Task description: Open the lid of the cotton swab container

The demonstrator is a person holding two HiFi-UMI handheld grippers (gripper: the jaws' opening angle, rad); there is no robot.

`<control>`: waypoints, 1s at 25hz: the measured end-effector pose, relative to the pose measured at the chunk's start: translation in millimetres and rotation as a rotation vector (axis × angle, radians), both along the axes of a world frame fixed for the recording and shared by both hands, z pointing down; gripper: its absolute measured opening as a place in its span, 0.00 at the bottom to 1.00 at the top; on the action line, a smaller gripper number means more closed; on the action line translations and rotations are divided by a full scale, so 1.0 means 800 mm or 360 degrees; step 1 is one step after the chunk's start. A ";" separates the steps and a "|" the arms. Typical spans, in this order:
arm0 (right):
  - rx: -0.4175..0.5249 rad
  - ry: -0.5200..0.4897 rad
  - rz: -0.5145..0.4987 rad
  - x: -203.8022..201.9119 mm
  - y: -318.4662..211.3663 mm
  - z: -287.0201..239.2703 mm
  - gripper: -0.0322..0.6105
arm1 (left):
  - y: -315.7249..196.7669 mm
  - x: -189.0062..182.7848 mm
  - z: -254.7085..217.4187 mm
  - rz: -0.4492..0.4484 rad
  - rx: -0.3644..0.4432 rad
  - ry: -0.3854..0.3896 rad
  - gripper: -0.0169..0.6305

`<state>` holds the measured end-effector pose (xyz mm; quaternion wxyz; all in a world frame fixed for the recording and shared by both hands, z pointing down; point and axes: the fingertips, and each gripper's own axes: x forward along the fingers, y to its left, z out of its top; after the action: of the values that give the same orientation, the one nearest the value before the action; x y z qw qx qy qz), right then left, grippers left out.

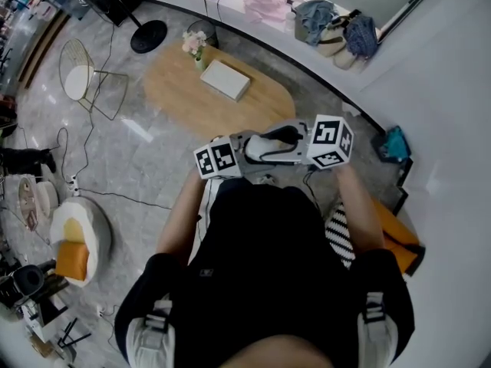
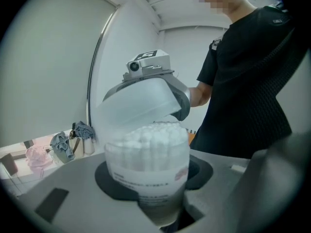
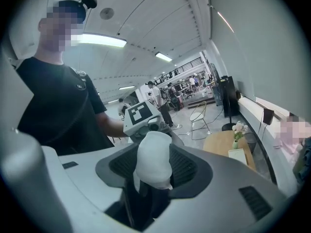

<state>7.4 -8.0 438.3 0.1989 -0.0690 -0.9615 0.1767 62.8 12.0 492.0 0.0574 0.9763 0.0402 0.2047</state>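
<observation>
Left gripper (image 2: 155,198) clamps the tub (image 2: 150,176) upright in mid-air before the person (image 2: 248,81), swabs (image 2: 150,139) showing on top. Right gripper (image 3: 151,181) pinches the lid (image 2: 138,103), tipped up above the rim; hinged or free, I can't tell. Opening looks nearly done. Next, I'd say: swing the lid fully clear, left holding steady.
</observation>
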 end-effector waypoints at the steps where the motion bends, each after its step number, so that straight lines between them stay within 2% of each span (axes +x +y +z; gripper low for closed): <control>1: -0.0009 -0.0002 -0.0004 -0.001 0.000 0.000 0.35 | 0.001 -0.001 0.000 0.0001 -0.0004 0.0008 0.32; 5: -0.0016 -0.0028 -0.0006 -0.001 0.000 -0.005 0.35 | 0.001 -0.001 -0.005 0.0007 -0.0009 0.0043 0.32; 10: 0.0018 -0.0183 0.0045 0.000 -0.015 -0.023 0.35 | -0.007 -0.002 -0.016 0.0008 -0.0033 0.0118 0.32; 20: 0.0096 -0.0359 0.0282 -0.003 -0.056 -0.042 0.34 | -0.013 -0.022 -0.012 0.0005 -0.0056 0.0125 0.32; 25: 0.0074 -0.0396 0.0425 -0.011 -0.088 -0.037 0.32 | -0.019 -0.040 -0.020 0.0022 -0.0059 0.0147 0.32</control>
<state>-1.1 -78.4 408.8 0.0546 0.0425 -0.9831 0.1694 30.9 -3.5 476.4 0.0723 0.9832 0.0534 0.1592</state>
